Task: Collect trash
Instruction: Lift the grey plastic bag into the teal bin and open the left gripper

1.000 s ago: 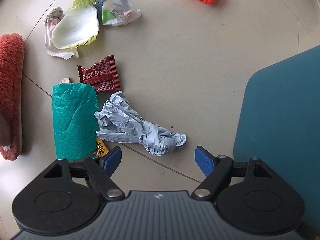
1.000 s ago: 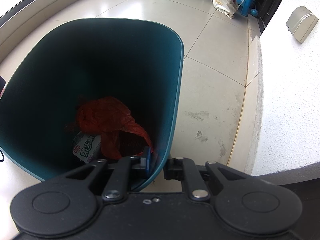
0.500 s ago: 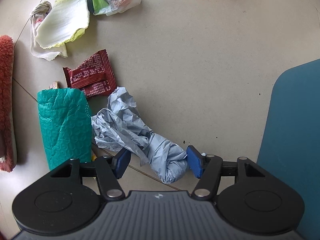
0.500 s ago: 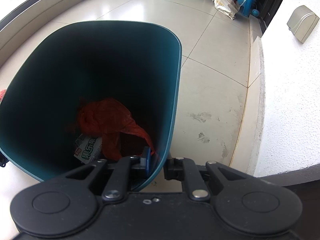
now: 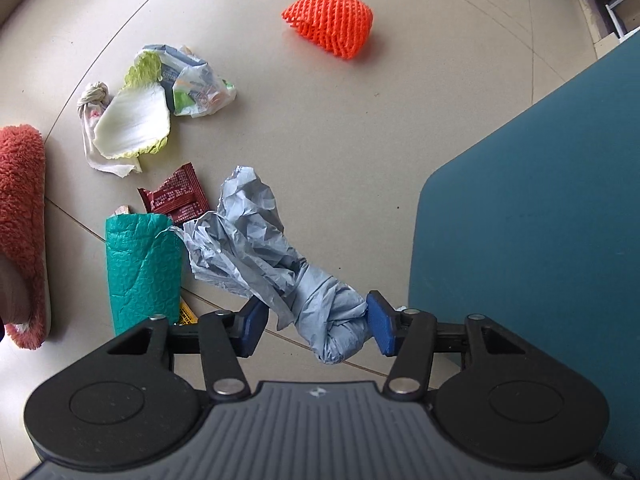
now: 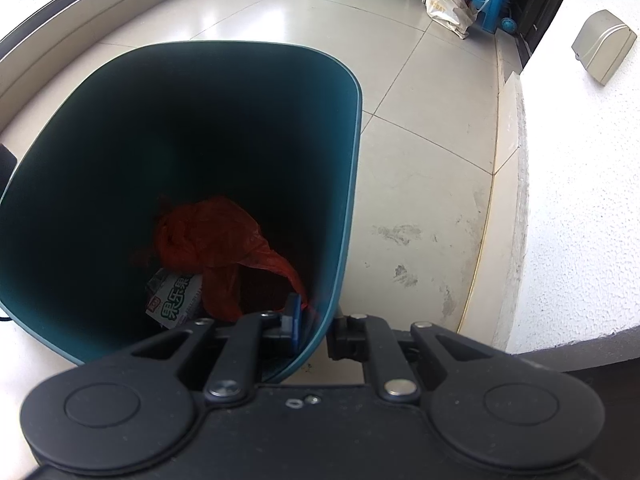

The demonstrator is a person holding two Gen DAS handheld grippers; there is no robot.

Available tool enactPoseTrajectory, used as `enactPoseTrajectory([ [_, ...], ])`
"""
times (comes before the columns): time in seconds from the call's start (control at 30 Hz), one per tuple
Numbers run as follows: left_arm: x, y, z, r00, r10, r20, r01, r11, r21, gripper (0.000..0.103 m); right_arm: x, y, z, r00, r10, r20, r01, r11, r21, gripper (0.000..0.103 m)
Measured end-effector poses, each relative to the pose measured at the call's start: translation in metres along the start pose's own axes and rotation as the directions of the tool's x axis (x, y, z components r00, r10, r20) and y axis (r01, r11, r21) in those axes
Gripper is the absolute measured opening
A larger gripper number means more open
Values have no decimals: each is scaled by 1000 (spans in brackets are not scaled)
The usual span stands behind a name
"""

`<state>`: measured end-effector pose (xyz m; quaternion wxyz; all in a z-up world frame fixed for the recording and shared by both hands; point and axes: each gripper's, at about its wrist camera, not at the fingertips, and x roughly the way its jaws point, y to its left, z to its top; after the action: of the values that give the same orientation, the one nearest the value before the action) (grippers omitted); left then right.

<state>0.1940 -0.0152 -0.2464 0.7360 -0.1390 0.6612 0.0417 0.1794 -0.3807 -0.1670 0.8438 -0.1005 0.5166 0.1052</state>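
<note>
Both grippers work over a pale tiled floor point(image 5: 360, 152). Left gripper point(image 5: 316, 322), pointing down, has its jaws closing on the knotted end of a crumpled grey plastic bag point(image 5: 256, 248), both blue pads touching it; the loose, wrinkled rest trails away from the gripper. Right gripper point(image 6: 316, 324) is clamped on the teal bin point(image 6: 352, 184) rim, one finger inside, one outside. Inside lie a red bag point(image 6: 208, 240) and a printed carton point(image 6: 176, 300). Beyond the grey bag the floor carries a green roll point(image 5: 142, 272), a dark red wrapper point(image 5: 176, 198), a cabbage leaf point(image 5: 134, 124), an orange net point(image 5: 332, 22) and a red slipper point(image 5: 20, 220) at the left edge. A white wall point(image 6: 580, 200) stands to the right of the bin.
</note>
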Motion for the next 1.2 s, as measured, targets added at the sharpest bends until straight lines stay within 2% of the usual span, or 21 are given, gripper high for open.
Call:
enactPoseTrajectory([
  [0.07, -30, -8, 3, 998, -49, 26, 49, 999, 8, 53, 0, -1, 0, 1000, -1, 0, 1, 1000, 1, 11],
  [0.23, -98, -20, -1, 984, -71, 166, 58, 995, 77, 53, 1, 0, 0, 1000, -8, 2, 8, 1000, -1, 11],
  [0.33, -144, -23, -2, 956, -82, 281, 56, 994, 98, 53, 1, 2, 0, 1000, -10, 2, 10, 1000, -4, 11],
  [0.4, -169, -30, -2, 940, -85, 331, 47, 992, 121, 53, 1, 2, 0, 1000, -10, 2, 10, 1000, -3, 11],
  [0.47, -186, -42, 0, 930, -103, 352, 48, 986, 162, 53, 1, 2, 0, 1000, -10, 2, 10, 1000, -2, 11],
  [0.57, -199, -69, 5, 934, -140, 329, 63, 970, 234, 53, 1, 1, 0, 1000, -9, 2, 9, 1000, -2, 11],
  [0.73, -196, -121, 4, 941, -179, 289, 67, 932, 357, 53, 1, 0, 0, 1000, -5, 2, 5, 1000, 4, 11],
  [0.93, -156, -173, 1, 964, -160, 214, 44, 885, 463, 53, 1, 0, 0, 1000, -3, 3, 3, 1000, 5, 11],
  [1.07, -122, -200, -1, 982, -104, 159, 11, 867, 499, 53, 1, 0, 0, 1000, -1, 3, 1, 1000, 6, 11],
  [1.2, -95, -217, -2, 989, -46, 140, -35, 848, 529, 53, 1, -2, 1, 1000, 6, -2, -6, 1000, 18, 11],
])
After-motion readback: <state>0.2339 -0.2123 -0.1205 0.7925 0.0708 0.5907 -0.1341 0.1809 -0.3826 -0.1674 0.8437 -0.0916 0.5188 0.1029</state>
